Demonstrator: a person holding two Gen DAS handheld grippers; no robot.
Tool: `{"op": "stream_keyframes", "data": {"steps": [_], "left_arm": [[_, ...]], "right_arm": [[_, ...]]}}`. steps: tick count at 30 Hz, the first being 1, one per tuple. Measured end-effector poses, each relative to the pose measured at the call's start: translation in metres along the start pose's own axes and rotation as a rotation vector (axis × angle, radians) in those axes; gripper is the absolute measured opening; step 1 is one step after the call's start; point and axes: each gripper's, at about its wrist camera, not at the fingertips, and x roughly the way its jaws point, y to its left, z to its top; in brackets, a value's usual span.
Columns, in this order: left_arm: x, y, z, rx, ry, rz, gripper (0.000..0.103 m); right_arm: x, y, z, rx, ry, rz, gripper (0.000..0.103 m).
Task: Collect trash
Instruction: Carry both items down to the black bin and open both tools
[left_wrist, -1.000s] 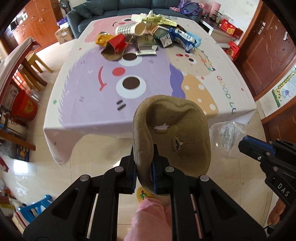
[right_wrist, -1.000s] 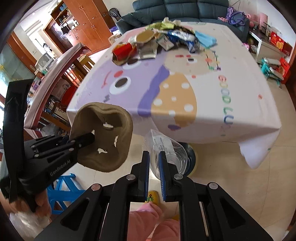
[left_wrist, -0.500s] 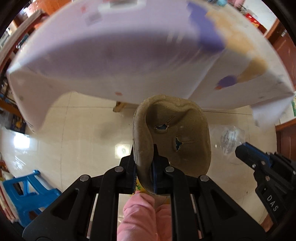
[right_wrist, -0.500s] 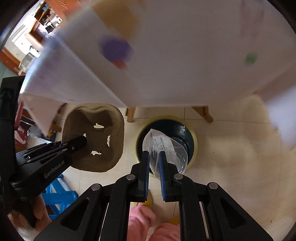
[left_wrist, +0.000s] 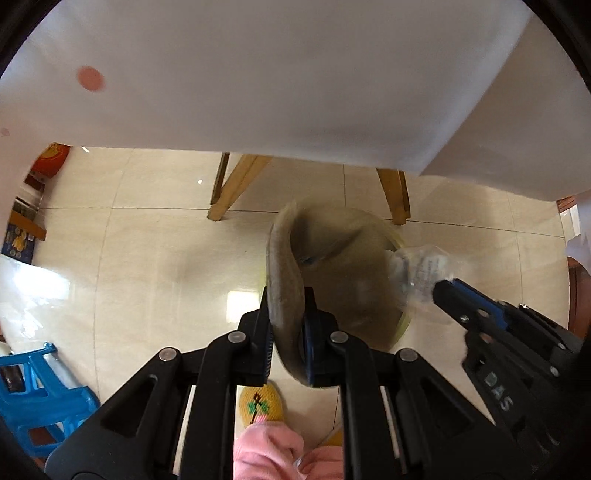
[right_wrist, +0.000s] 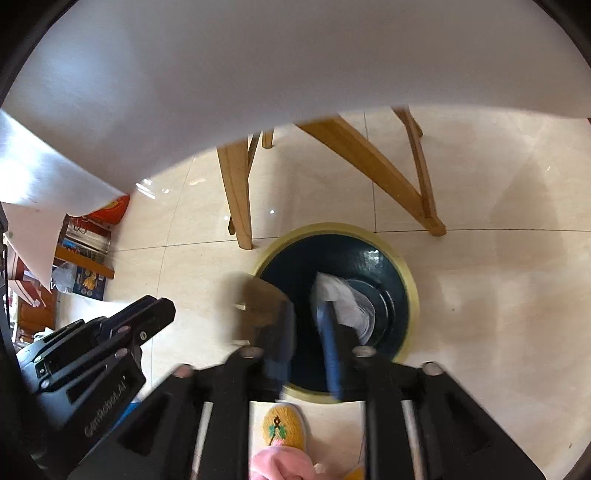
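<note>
My left gripper is shut on the rim of a brown pulp cup tray, held over the bin; the tray hides most of the bin in the left wrist view. My right gripper has its jaws apart above a dark round bin with a yellow rim. A clear plastic bag lies against the right finger, over the bin's inside. The bag also shows in the left wrist view at the tip of the right gripper. The tray shows blurred in the right wrist view.
A white tablecloth hangs overhead and fills the top of both views. Wooden table legs stand just behind the bin on the tiled floor. A blue plastic stool is at the left. My slipper is beside the bin.
Both grippers have dropped from table height to under the table edge, over the bin. The right jaws have opened from the plastic bag. The left still grips the tray.
</note>
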Motion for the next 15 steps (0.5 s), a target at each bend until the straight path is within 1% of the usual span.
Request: {"op": "stream_keyframes", "data": {"steps": [2,7,8,9,10,11,12,15], "left_arm": [[0.005,-0.002,-0.002,0.013,-0.015,0.006,0.01],[0.02,-0.003,-0.002,0.041,-0.001,0.014,0.011],[0.021,-0.005,-0.002,0.042,-0.002,0.017,0.014],[0.019,-0.003,-0.001,0.04,-0.002,0.017,0.023],[0.018,-0.002,-0.001,0.036,-0.005,0.014,0.029],[0.015,-0.003,0.0,0.029,-0.011,0.011,0.045],[0.011,-0.001,0.001,0.021,-0.026,0.013,0.054],[0.005,-0.001,0.006,0.019,-0.05,0.019,0.055]], "right_arm": [[0.004,0.001,0.001,-0.007,-0.016,-0.009,0.037],[0.005,0.001,0.002,-0.006,-0.016,-0.025,0.038],[0.002,0.003,0.003,-0.008,-0.016,-0.027,0.038],[0.002,0.003,0.003,-0.009,-0.016,-0.028,0.038],[0.001,0.003,0.003,-0.011,-0.016,-0.031,0.038],[-0.005,0.004,0.001,-0.012,-0.016,-0.034,0.038],[-0.008,0.005,0.0,-0.011,-0.016,-0.034,0.038],[-0.02,0.008,-0.001,-0.008,-0.019,-0.039,0.038]]}}
